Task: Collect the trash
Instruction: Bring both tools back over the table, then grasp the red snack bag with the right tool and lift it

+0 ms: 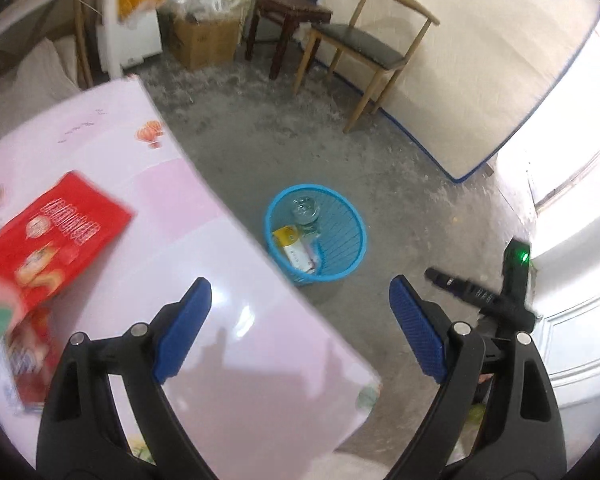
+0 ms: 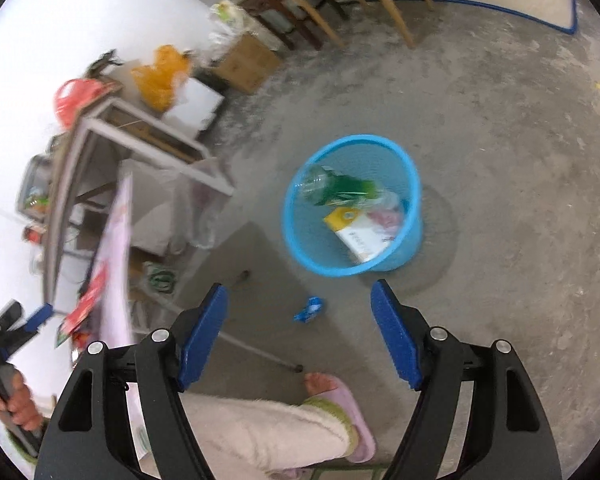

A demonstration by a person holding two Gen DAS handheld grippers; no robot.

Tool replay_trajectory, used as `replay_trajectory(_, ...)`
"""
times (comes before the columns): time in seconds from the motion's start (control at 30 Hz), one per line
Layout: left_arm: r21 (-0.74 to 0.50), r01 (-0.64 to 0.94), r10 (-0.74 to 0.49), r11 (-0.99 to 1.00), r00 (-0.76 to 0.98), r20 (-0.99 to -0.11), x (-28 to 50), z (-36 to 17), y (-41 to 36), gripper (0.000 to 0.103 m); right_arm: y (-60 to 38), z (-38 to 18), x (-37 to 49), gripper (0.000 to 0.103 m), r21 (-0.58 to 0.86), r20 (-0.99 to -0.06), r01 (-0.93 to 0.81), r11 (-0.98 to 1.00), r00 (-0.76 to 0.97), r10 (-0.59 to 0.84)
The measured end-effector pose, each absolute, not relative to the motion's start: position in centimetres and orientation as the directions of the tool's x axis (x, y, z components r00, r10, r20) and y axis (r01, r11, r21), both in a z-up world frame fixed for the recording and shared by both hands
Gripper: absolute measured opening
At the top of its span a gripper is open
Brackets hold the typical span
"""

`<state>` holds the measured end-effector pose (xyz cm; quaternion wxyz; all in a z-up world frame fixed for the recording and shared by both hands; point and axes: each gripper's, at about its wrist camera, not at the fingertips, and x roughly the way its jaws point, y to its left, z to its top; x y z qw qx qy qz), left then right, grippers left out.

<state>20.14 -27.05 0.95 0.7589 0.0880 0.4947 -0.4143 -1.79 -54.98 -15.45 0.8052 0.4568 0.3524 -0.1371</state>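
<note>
- On the concrete floor stands a blue bin holding a clear bottle, a yellow-and-white box and green wrapping.
- Just in front of the bin, a small blue wrapper lies on the floor.
- The left gripper hangs over the pink table's edge, jaws spread wide and empty.
- A red packet lies on the table.
- The right gripper gapes above the floor, holding nothing.
</note>
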Motion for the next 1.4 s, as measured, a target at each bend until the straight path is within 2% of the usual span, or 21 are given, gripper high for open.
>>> replay_trajectory(0.17, -0.220, 0.675, -0.544, 0.704, 0.315, -0.778, 17.0, 1.5, -19.2, 0.086, -51.7, -11.0, -0.1, 0.082, 0.652, -0.630, 0.420, 0.631, 0.764, 0.142)
replay_trajectory(0.33, -0.205, 0.599, -0.528, 0.774, 0.433, -0.731, 14.8, 1.2, -12.0, 0.086, -46.5, -5.5, 3.9, 0.082, 0.589, -0.606, 0.266, 0.763, 0.770, 0.200)
replay_trajectory(0.47, -0.174, 0.521, -0.479, 0.836, 0.536, -0.695, 13.9, 0.8, -7.8, 0.086, -41.7, -3.4, 7.3, 0.082, 0.668, -0.532, 0.093, 0.738, 0.753, 0.387)
replay_trajectory(0.57, -0.159, 0.449, -0.426, 0.879, 0.590, -0.686, 13.9, 0.1, -4.8, 0.086, -38.5, -4.2, 10.6, 0.082, 0.792, -0.452, 0.025, 0.610, 0.697, 0.558)
replay_trajectory(0.6, -0.162, 0.428, -0.414, 0.889, 0.601, -0.684, 13.9, -0.1, -3.8, 0.086, -37.1, -5.1, 12.3, 0.082, 0.839, -0.424, 0.027, 0.543, 0.657, 0.623)
replay_trajectory(0.7, -0.161, 0.381, -0.384, 0.910, 0.634, -0.671, 14.0, -0.4, -1.5, 0.086, -33.8, -6.9, 15.6, 0.082, 0.895, -0.388, 0.061, 0.442, 0.597, 0.702)
replay_trajectory(0.97, -0.210, 0.315, -0.374, 0.926, 0.673, -0.639, 13.7, -1.1, 2.2, 0.086, -29.2, -10.9, 23.9, 0.082, 0.919, -0.395, 0.241, 0.313, 0.554, 0.733)
replay_trajectory(1.13, -0.221, 0.306, -0.375, 0.926, 0.672, -0.639, 14.6, -2.0, 3.0, 0.086, -28.0, -13.3, 27.5, 0.072, 0.918, -0.383, 0.324, 0.228, 0.580, 0.719)
replay_trajectory(1.23, -0.236, 0.304, -0.383, 0.923, 0.667, -0.640, 15.0, -2.5, 3.4, 0.086, -27.7, -14.6, 28.7, 0.061, 0.914, -0.379, 0.361, 0.183, 0.604, 0.701)
replay_trajectory(1.33, -0.244, 0.303, -0.388, 0.921, 0.665, -0.638, 15.2, -2.9, 3.7, 0.086, -27.7, -15.3, 29.2, 0.042, 0.918, -0.358, 0.372, 0.137, 0.626, 0.693)
replay_trajectory(1.4, -0.251, 0.303, -0.392, 0.919, 0.661, -0.640, 15.3, -3.1, 4.0, 0.086, -27.8, -15.6, 29.2, 0.021, 0.926, -0.326, 0.365, 0.101, 0.631, 0.704)
